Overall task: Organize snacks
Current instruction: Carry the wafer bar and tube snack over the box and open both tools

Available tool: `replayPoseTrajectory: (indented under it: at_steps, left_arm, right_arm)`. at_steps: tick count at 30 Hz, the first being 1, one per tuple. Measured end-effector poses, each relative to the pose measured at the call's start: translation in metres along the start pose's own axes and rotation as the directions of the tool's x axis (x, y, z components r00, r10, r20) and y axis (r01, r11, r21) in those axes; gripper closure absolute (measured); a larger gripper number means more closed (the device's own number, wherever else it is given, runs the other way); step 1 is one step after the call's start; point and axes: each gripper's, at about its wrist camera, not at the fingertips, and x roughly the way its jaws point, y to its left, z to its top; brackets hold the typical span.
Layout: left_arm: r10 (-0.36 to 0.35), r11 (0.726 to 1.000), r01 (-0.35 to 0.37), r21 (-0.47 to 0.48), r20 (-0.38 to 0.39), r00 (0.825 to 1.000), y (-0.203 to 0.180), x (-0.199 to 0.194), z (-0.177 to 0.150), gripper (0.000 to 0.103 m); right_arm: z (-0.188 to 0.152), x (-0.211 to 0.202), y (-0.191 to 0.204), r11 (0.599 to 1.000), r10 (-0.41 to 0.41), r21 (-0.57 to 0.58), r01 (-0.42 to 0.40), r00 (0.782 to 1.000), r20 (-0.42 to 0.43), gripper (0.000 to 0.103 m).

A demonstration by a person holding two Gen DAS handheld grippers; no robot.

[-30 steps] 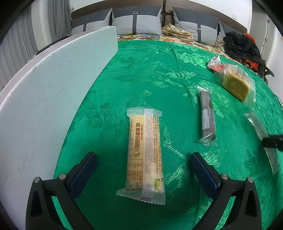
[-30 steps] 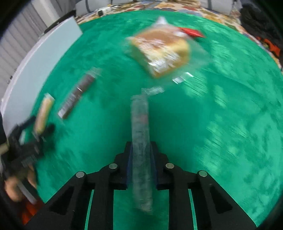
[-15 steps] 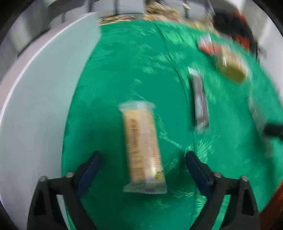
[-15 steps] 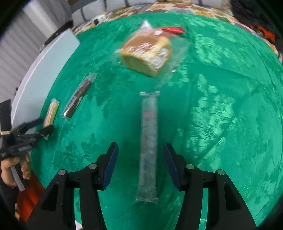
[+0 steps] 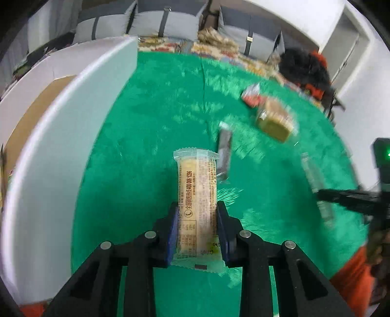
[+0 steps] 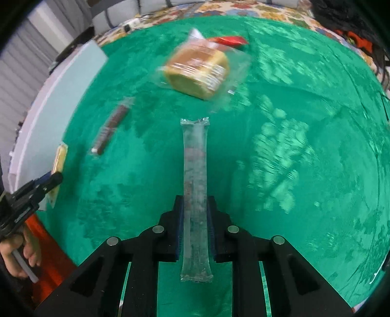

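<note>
My left gripper (image 5: 197,207) is shut on a long yellow biscuit bar (image 5: 196,192) in clear wrap, held above the green cloth (image 5: 146,146). My right gripper (image 6: 195,202) is shut on a long clear-wrapped snack stick (image 6: 195,175). A dark brown bar (image 5: 224,151) lies just right of the biscuit bar; it also shows in the right wrist view (image 6: 111,129). A wrapped round cake (image 6: 197,70) and a red packet (image 6: 230,40) lie further back.
A white box (image 5: 48,151) with a brown cardboard inside stands along the left edge of the cloth. Grey cushions (image 5: 168,22) and a dark bag (image 5: 304,65) lie beyond the cloth. The right gripper's body (image 5: 353,200) shows at the right in the left wrist view.
My left gripper has closed on the yellow biscuit bar and lifted it. My right gripper, open half a second ago, has shut again on the clear snack stick.
</note>
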Motion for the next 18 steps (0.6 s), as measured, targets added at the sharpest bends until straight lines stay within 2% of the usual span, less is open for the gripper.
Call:
replayPoseTrajectory:
  at_steps: [3,5,9,12,15,16,17,18]
  left_arm:
    - [-0.016,1.0,0.018,-0.023,0.069,0.998,0.014,-0.042,0.012,0.074]
    - [0.015,0.999,-0.011,-0.036,0.113,0.993,0.034,-0.067,0.028,0.074]
    - [0.155,0.986,-0.143,-0.087,0.159,0.975,0.094,-0.102,0.052,0.074]
    - [0.267,0.956,-0.243,-0.164,0.138,0.954,0.155,-0.112,0.062,0.074]
    - [0.351,0.922,-0.324,-0.213,0.104,0.931,0.199,-0.114,0.063,0.073]
    - [0.388,0.903,-0.359,-0.234,0.092,0.917,0.213,-0.117,0.058,0.069]
    - [0.414,0.889,-0.384,-0.249,0.083,0.906,0.223,-0.116,0.055,0.048]
    - [0.449,0.87,-0.417,-0.264,0.074,0.891,0.234,-0.115,0.051,0.022]
  right_arm:
    - [0.013,-0.017,0.034,0.997,0.072,-0.044,-0.07,0.997,0.042,0.085]
    - [0.029,-0.033,0.071,0.988,0.127,-0.093,-0.119,0.989,0.077,0.085]
    - [0.062,-0.063,0.165,0.946,0.283,-0.201,-0.255,0.951,0.121,0.084]
    - [0.082,-0.073,0.235,0.897,0.394,-0.262,-0.355,0.912,0.116,0.084]
    - [0.095,-0.068,0.299,0.864,0.443,-0.322,-0.387,0.888,0.123,0.082]
    - [0.099,-0.065,0.318,0.853,0.463,-0.336,-0.4,0.877,0.132,0.075]
    - [0.1,-0.063,0.327,0.848,0.475,-0.337,-0.409,0.868,0.141,0.064]
    - [0.102,-0.06,0.338,0.842,0.489,-0.338,-0.421,0.859,0.148,0.035]
